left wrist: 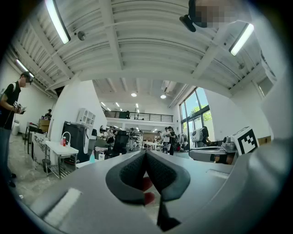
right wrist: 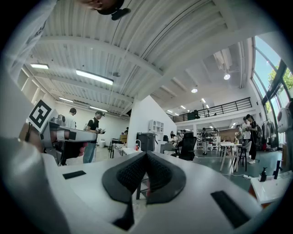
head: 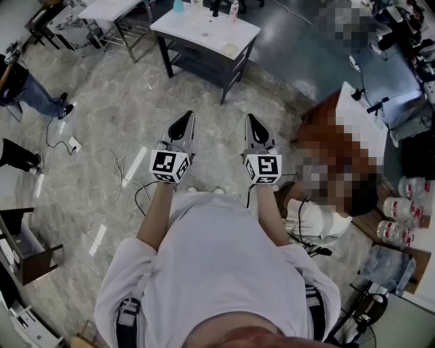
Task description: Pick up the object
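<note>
In the head view the person holds both grippers side by side at chest height over the marble floor, pointing toward a white-topped table [head: 219,35] some way ahead. Small items stand on it: a teal bottle [head: 178,5], a pink bottle [head: 234,9] and a pale flat piece [head: 230,49]. My left gripper [head: 182,124] is shut, pads together, nothing held. My right gripper [head: 253,124] is shut too and empty. In the left gripper view the jaws [left wrist: 145,154] meet at the tip; the right gripper view shows the same [right wrist: 145,155]. Both views look out level across a large hall.
Cables and a power strip [head: 74,144] lie on the floor to the left, near a standing person's legs [head: 37,98]. A seated person and a brown desk [head: 333,136] are close on the right, with several bottles [head: 401,211] beyond. A dark shelf [head: 27,251] stands at lower left.
</note>
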`<state>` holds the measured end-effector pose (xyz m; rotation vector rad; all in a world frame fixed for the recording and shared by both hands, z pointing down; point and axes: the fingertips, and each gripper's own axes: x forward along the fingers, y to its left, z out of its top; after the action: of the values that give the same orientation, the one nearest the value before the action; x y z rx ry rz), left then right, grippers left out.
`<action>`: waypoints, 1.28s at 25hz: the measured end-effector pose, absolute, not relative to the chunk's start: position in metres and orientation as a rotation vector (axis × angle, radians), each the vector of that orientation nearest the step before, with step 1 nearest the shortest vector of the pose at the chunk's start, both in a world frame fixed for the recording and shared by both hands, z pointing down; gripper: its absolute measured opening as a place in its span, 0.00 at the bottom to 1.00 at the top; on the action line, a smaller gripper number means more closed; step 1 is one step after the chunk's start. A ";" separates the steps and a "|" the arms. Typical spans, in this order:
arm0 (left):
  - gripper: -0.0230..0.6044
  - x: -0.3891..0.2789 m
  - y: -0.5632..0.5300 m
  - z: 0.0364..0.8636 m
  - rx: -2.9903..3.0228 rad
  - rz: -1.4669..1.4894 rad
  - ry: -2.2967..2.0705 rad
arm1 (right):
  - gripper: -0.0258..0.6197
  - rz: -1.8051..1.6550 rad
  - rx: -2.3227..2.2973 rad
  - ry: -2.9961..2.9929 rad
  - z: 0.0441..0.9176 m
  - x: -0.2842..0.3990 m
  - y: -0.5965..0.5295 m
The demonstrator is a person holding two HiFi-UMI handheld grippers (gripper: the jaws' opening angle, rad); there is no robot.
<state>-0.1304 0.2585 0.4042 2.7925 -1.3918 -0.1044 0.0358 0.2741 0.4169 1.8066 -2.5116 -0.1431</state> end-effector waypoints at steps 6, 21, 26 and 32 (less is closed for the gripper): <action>0.03 -0.130 0.254 0.404 2.807 -0.098 -1.387 | 0.04 -0.163 1.803 -2.514 0.412 0.030 0.269; 0.03 -0.127 0.252 0.419 2.760 -0.041 -1.453 | 0.04 -0.095 1.793 -2.558 0.429 0.058 0.276; 0.03 -0.115 0.249 0.423 2.752 -0.009 -1.487 | 0.04 -0.050 1.759 -2.549 0.442 0.074 0.269; 0.03 -0.107 0.243 0.438 2.743 0.007 -1.469 | 0.04 -0.029 1.721 -2.536 0.453 0.075 0.260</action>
<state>-0.1074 0.2426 0.4375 2.7427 -1.4692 0.0067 0.0748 0.2598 0.4527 1.7208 -2.5358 -0.0290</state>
